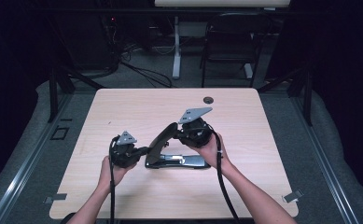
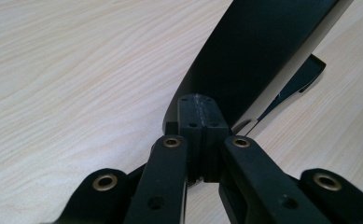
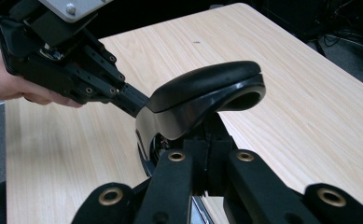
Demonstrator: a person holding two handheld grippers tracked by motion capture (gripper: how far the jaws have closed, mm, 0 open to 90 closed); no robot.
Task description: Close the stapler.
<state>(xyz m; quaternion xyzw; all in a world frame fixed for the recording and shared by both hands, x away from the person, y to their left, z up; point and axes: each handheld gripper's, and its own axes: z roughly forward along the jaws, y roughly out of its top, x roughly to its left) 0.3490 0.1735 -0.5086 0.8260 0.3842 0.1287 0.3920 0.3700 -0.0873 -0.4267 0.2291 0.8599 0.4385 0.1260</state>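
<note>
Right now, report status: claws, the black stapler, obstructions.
Left claw shut against the black stapler at its rear. Right claw shut, under the raised handle. Base on the table. No obstructions seen.

Bare table all around; black stapler between both claws.

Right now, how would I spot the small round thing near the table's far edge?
Start at the light wood table and look beyond both grippers to its far edge. Right of centre sits a small dark round grommet, the only dark disc on bare wood there.
</note>
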